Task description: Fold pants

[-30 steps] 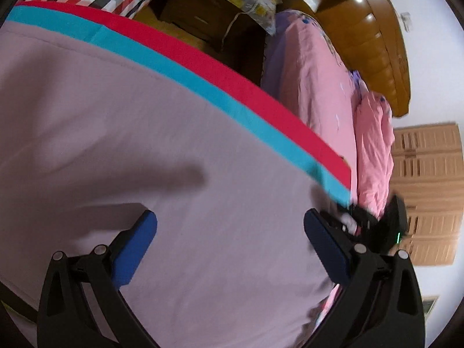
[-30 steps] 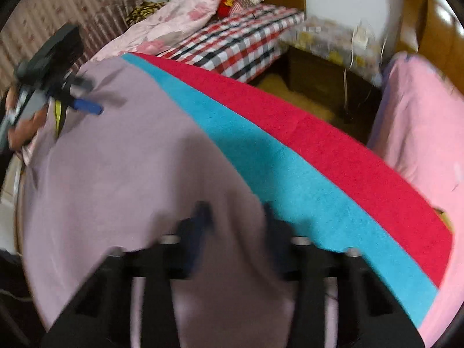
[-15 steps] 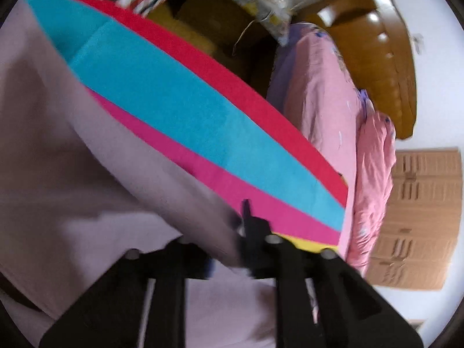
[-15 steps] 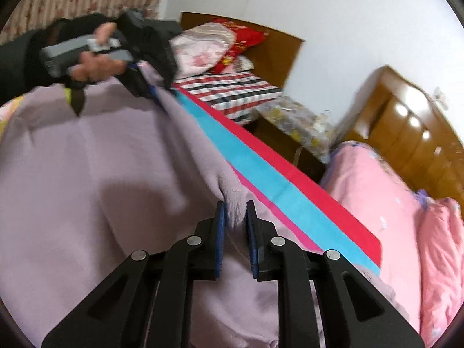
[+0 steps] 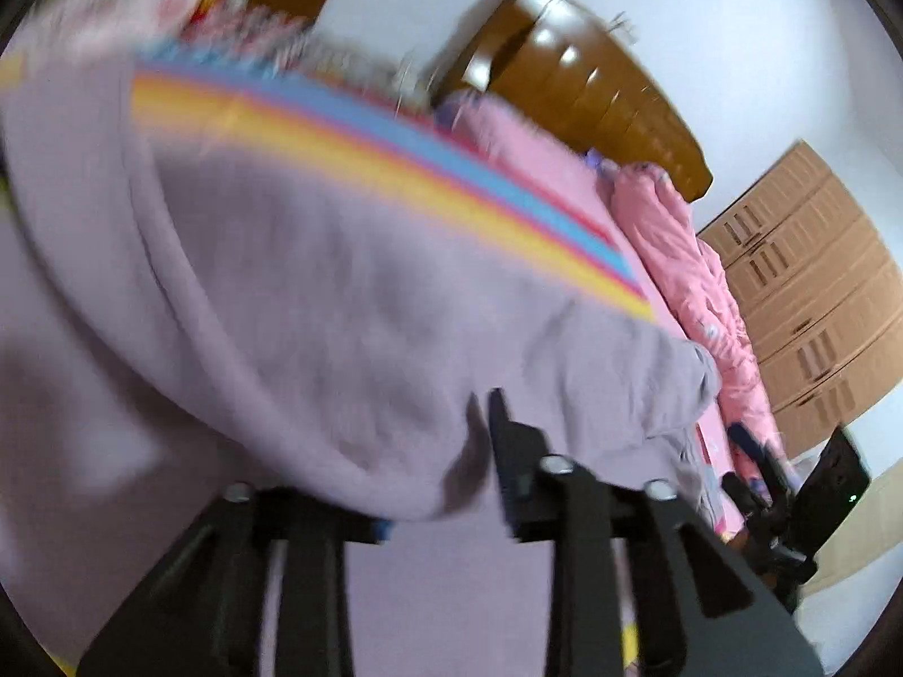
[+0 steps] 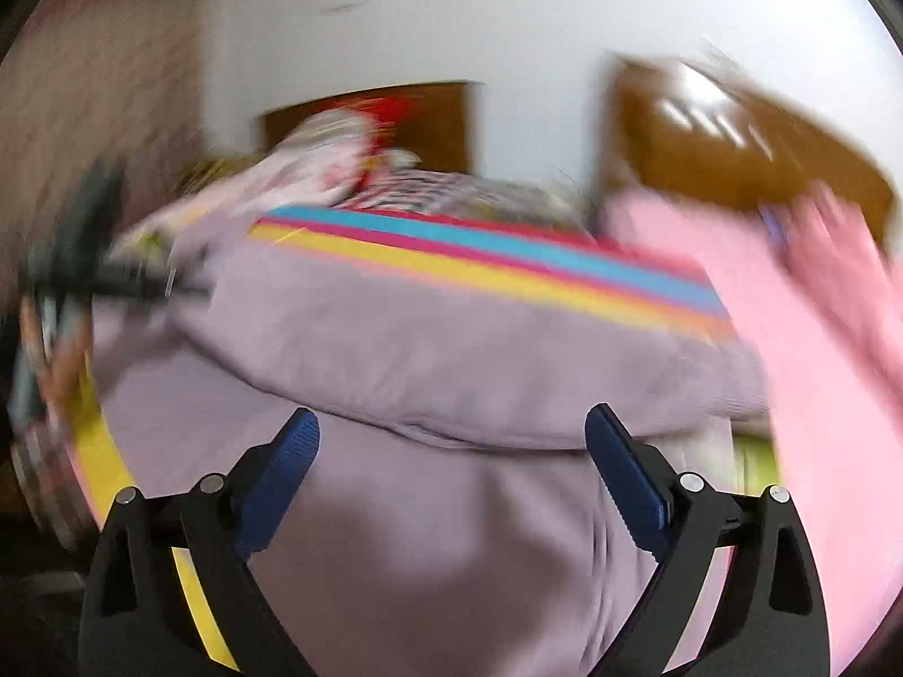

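The lilac pants (image 5: 350, 327) lie on a striped bed cover, folded over on themselves with a rounded fold edge toward me; they also show in the right wrist view (image 6: 451, 372). My left gripper (image 5: 446, 479) is closed down on the folded edge of the pants, and cloth drapes over its left finger. My right gripper (image 6: 451, 451) is open and empty, with its blue pads (image 6: 626, 474) either side of the fold edge, just above the cloth. Both views are blurred by motion.
The striped cover (image 6: 508, 265) shows yellow, pink, blue and red bands beyond the pants. A pink quilt (image 5: 677, 259) and a brown headboard (image 5: 592, 90) lie at the right. A wooden wardrobe (image 5: 812, 293) stands far right. A second bed with pillows (image 6: 350, 163) is behind.
Both grippers carried the pants edge over into a fold. My right gripper, shut on the cloth half a second ago, has opened and let go. The left still pinches the fold.
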Available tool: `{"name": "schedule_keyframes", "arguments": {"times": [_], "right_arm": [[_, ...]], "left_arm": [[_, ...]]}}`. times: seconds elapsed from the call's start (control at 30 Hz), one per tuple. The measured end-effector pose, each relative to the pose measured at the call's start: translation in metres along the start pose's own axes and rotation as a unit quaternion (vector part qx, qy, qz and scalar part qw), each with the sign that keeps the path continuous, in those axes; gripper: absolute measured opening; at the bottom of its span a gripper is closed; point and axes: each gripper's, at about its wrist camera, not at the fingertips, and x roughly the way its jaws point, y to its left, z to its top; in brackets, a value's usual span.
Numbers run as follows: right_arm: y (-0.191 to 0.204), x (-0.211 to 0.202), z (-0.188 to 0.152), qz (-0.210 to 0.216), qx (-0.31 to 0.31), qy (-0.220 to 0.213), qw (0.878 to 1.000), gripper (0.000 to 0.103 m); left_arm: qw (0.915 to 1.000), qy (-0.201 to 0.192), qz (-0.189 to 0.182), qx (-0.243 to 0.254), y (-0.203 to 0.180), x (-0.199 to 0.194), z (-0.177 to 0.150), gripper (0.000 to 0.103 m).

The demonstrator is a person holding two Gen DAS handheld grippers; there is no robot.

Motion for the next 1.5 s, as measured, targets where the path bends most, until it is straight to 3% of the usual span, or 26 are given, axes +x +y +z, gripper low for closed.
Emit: {"name": "schedule_keyframes", "arguments": {"times": [0.03, 0.1, 0.17, 0.23, 0.37, 0.5, 0.57, 0.67, 0.8, 1.0, 1.03, 1.07, 1.17, 1.3, 1.4, 1.5], "right_arm": [[-0.019, -0.005, -0.012, 0.001, 0.082, 0.001, 0.997, 0.09], [-0.05, -0.005, -0.028, 0.014, 0.21, 0.007, 0.977, 0.08], [-0.073, -0.001, -0.033, 0.016, 0.282, 0.008, 0.959, 0.072], [-0.089, 0.0, -0.028, 0.01, 0.309, -0.012, 0.951, 0.071], [-0.135, 0.026, -0.016, 0.042, 0.408, -0.026, 0.911, 0.069], [-0.159, 0.062, -0.003, 0.045, 0.437, 0.001, 0.898, 0.068], [-0.172, 0.076, -0.003, 0.059, 0.452, 0.009, 0.89, 0.062], [-0.172, 0.085, 0.001, 0.069, 0.442, 0.014, 0.894, 0.041], [-0.174, 0.089, 0.006, 0.068, 0.427, 0.02, 0.902, 0.039], [-0.185, 0.075, -0.011, 0.078, 0.425, 0.033, 0.901, 0.037], [-0.183, 0.075, -0.008, 0.067, 0.416, 0.032, 0.906, 0.031], [-0.183, 0.072, -0.007, 0.059, 0.41, 0.028, 0.91, 0.026], [-0.181, 0.06, -0.001, 0.052, 0.405, 0.008, 0.913, 0.017], [-0.175, 0.049, 0.01, 0.047, 0.397, -0.006, 0.917, 0.015], [-0.174, 0.047, 0.03, 0.048, 0.392, -0.009, 0.919, 0.014], [-0.165, 0.026, 0.06, 0.062, 0.378, -0.037, 0.923, 0.014]], "left_arm": [[0.9998, -0.004, -0.012, -0.014, 0.009, 0.005, -0.002, 0.043], [0.9985, -0.016, -0.04, -0.034, 0.02, 0.002, -0.004, 0.054], [0.9961, -0.024, -0.068, -0.052, 0.027, 0.0, 0.0, 0.069], [0.9952, -0.03, -0.074, -0.056, 0.03, -0.002, 0.006, 0.072], [0.9918, -0.034, -0.088, -0.086, 0.047, -0.006, 0.01, 0.072], [0.9905, -0.036, -0.091, -0.097, 0.057, -0.012, 0.016, 0.072], [0.9906, -0.036, -0.088, -0.099, 0.065, -0.018, 0.014, 0.072], [0.9914, -0.035, -0.079, -0.097, 0.071, -0.023, 0.015, 0.067], [0.9921, -0.035, -0.066, -0.101, 0.078, -0.027, 0.015, 0.064], [0.9923, -0.03, -0.05, -0.109, 0.087, -0.03, 0.016, 0.058], [0.9933, -0.029, -0.04, -0.105, 0.086, -0.03, 0.017, 0.043], [0.9942, -0.027, -0.03, -0.099, 0.086, -0.031, 0.017, 0.021], [0.996, -0.023, -0.014, -0.086, 0.085, -0.035, 0.02, 0.012], [0.9974, -0.019, 0.0, -0.069, 0.074, -0.049, 0.033, 0.011], [0.9967, -0.004, -0.032, -0.075, 0.067, -0.056, 0.064, 0.011], [0.9934, -0.042, -0.077, -0.074, 0.058, -0.095, 0.092, 0.011]]}}
